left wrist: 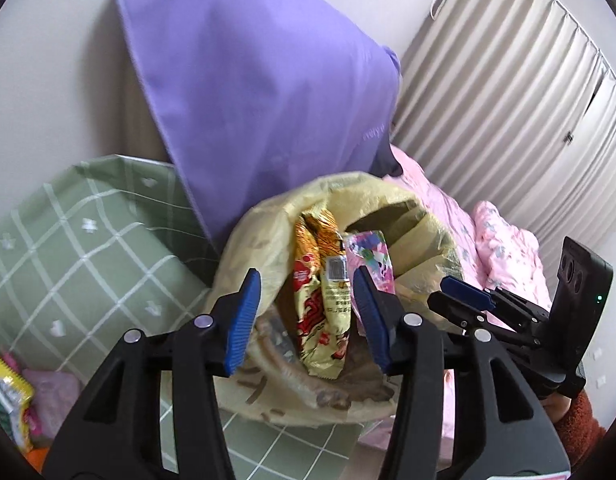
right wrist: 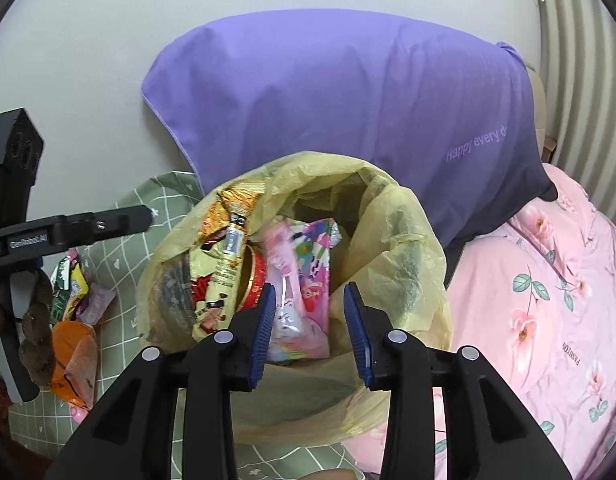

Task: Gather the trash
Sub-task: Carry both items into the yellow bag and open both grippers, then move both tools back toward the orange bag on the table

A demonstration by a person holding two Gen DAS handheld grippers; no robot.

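A yellow plastic trash bag (left wrist: 268,240) (right wrist: 396,240) stands open on the bed. Inside it are a yellow-red snack wrapper (left wrist: 324,300) (right wrist: 224,268) and a pink colourful wrapper (left wrist: 370,252) (right wrist: 304,276). My left gripper (left wrist: 308,316) is open just above the bag's mouth, with the yellow-red wrapper seen between its fingers. My right gripper (right wrist: 310,332) is open over the bag, above the pink wrapper; it also shows at the right of the left wrist view (left wrist: 468,296). More wrappers (right wrist: 76,304) (left wrist: 8,396) lie on the green sheet left of the bag.
A purple pillow (left wrist: 260,92) (right wrist: 348,96) leans on the wall behind the bag. A green checked sheet (left wrist: 80,240) (right wrist: 120,248) is at the left, a pink floral quilt (right wrist: 548,300) (left wrist: 504,248) at the right. A pleated curtain (left wrist: 508,80) hangs at the far right.
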